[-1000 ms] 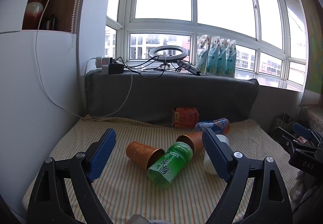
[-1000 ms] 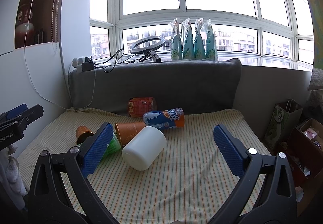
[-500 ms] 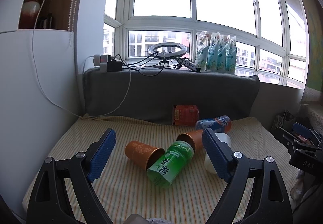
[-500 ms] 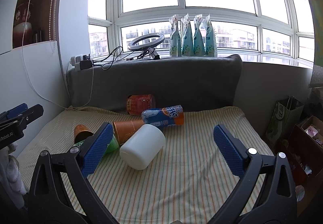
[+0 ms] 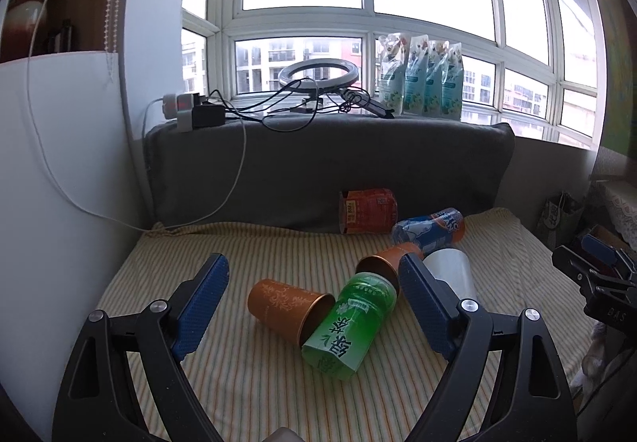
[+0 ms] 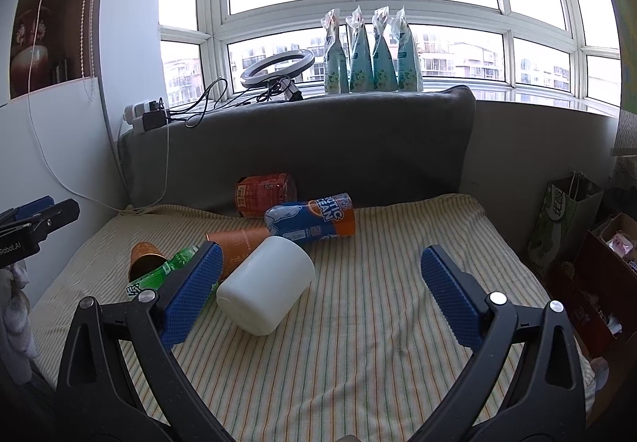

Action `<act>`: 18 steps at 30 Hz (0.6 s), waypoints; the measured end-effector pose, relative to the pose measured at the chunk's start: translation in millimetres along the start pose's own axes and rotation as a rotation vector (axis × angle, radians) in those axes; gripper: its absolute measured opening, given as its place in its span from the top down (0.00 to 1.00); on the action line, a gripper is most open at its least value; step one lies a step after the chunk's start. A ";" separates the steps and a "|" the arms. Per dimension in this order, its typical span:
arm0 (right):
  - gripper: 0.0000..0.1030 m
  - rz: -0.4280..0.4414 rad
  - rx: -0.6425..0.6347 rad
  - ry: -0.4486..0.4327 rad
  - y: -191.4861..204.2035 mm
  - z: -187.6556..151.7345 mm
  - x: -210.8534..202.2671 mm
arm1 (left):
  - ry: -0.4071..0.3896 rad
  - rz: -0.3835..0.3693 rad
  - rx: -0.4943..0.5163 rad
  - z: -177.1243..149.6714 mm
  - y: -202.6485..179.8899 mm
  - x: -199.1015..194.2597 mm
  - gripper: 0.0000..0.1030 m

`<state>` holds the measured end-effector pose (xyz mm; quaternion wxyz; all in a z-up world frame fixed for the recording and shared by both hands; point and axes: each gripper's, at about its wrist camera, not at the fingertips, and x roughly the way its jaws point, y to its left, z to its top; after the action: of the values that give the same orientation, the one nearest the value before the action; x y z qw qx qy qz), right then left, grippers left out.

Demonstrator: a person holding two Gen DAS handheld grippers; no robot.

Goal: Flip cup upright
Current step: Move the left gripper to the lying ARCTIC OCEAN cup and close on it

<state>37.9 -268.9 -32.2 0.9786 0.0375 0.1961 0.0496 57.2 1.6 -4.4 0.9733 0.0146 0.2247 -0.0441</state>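
Note:
Several cups lie on their sides on the striped cloth (image 5: 247, 370). An orange patterned cup (image 5: 288, 304) lies with its mouth toward a green cup (image 5: 350, 322). A second orange cup (image 5: 388, 261) lies behind it, beside a white cup (image 5: 450, 273). The white cup (image 6: 266, 289) is largest in the right wrist view, next to the second orange cup (image 6: 239, 243) and the green cup (image 6: 175, 265). My left gripper (image 5: 314, 306) is open, above and short of the orange patterned cup. My right gripper (image 6: 318, 294) is open, with the white cup just left of its middle.
A blue-and-orange cup (image 6: 312, 221) and a red cup (image 6: 264, 193) lie toward the grey backrest (image 6: 318, 147). A ring light (image 5: 318, 74), cables and several pouches (image 5: 422, 80) sit on the sill. A white wall (image 5: 59, 203) stands left; bags and boxes (image 6: 573, 239) stand right.
Both grippers have tilted down and drawn a little nearer to the cups, which sit lower and larger in view. The cups have not moved. Both jaws stay open.

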 end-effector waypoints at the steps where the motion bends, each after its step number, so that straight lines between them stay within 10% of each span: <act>1: 0.01 -0.001 0.001 0.001 -0.4 -0.2 0.5 | 0.015 -0.020 0.014 4.1 -1.2 5.2 0.15; 18: 0.00 -0.061 0.066 0.050 -52.5 -1.5 28.2 | 0.275 -0.322 0.379 58.8 -90.4 127.4 0.15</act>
<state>67.6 -317.8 -49.2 0.9727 0.0627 0.2232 0.0143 188.5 -101.4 -8.2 0.8942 0.1661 0.3416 -0.2368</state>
